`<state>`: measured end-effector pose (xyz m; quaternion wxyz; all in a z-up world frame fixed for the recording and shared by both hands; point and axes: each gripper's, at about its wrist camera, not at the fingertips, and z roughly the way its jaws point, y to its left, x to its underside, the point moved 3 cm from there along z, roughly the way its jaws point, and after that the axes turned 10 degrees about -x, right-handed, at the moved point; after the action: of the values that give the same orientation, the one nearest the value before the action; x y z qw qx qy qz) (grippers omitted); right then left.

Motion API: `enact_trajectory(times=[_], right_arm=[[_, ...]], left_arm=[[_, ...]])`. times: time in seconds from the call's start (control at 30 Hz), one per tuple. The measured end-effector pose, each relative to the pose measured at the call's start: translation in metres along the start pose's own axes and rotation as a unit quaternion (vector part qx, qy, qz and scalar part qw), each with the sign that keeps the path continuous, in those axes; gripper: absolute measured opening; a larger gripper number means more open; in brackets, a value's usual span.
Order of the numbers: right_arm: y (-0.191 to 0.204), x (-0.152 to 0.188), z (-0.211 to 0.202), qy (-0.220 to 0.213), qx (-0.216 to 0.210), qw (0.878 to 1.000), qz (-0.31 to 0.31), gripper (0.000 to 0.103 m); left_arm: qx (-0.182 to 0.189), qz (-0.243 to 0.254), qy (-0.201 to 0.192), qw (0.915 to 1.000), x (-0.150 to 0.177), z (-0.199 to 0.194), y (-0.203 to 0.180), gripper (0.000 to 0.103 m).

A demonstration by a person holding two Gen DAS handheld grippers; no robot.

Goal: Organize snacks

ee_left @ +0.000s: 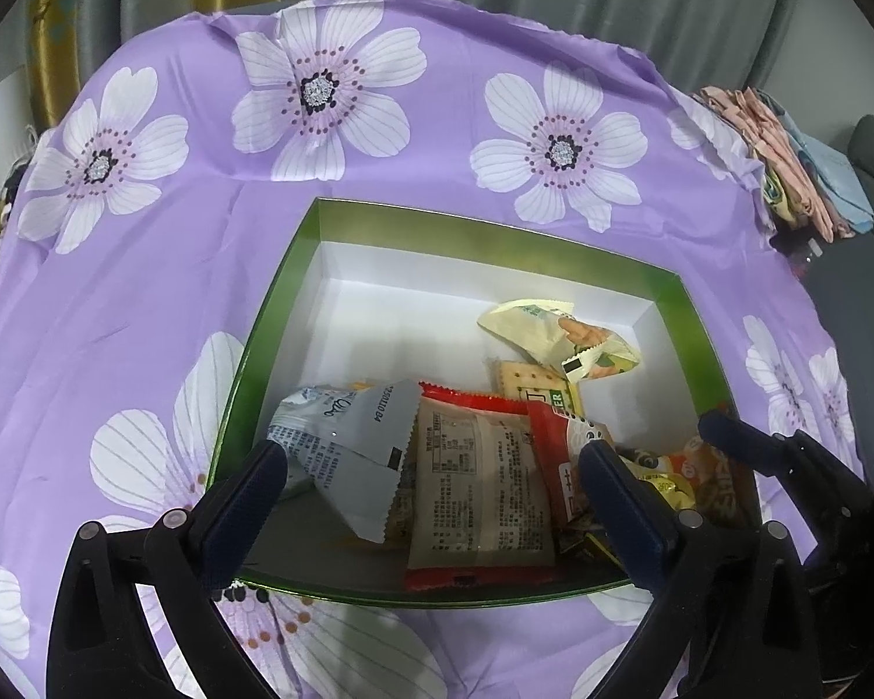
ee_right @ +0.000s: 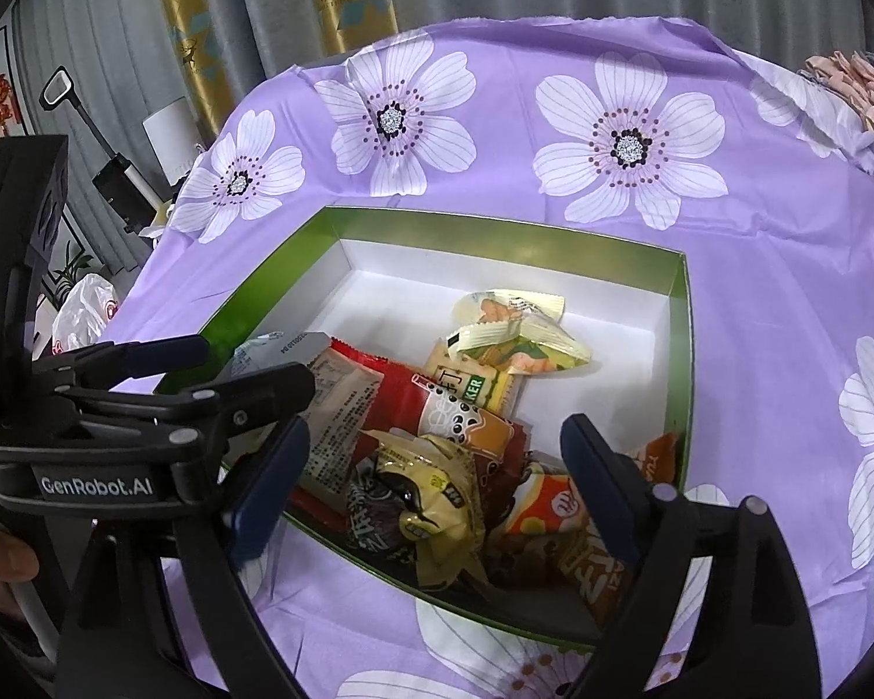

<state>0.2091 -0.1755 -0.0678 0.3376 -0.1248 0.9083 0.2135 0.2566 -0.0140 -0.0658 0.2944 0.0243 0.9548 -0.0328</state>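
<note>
Seen from the left wrist, the left gripper (ee_left: 431, 466) hangs over the near end of the green box (ee_left: 379, 221) on the purple floral cloth (ee_left: 204, 268), jaws wide and empty. The snack packets lie heaped just below and between them; a grey packet (ee_left: 349, 442) and a tan one with red ends (ee_left: 478, 483) run lengthwise away from the jaws.

Seen from the right wrist, the right gripper (ee_right: 437, 460) also stands wide, gripping nothing, directly above a yellow packet (ee_right: 425, 501) and an orange one (ee_right: 559, 512). This hand looks nearer the heap's right side; the box's far half is mostly bare.
</note>
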Motion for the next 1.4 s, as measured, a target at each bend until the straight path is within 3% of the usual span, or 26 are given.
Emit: enact_trajectory(times=[0.1, 1.4], right_arm=[[0.0005, -0.0007, 0.0000, 0.000, 0.002, 1.000, -0.001, 0.098], [-0.0024, 0.0012, -0.0009, 0.001, 0.015, 1.000, 0.003, 0.103]], left_arm=[[-0.005, -0.002, -0.001, 1.0000, -0.0007, -0.0010, 0.0018, 0.100], [-0.046, -0.002, -0.006, 0.9989, -0.0006, -0.0017, 0.0090, 0.102]])
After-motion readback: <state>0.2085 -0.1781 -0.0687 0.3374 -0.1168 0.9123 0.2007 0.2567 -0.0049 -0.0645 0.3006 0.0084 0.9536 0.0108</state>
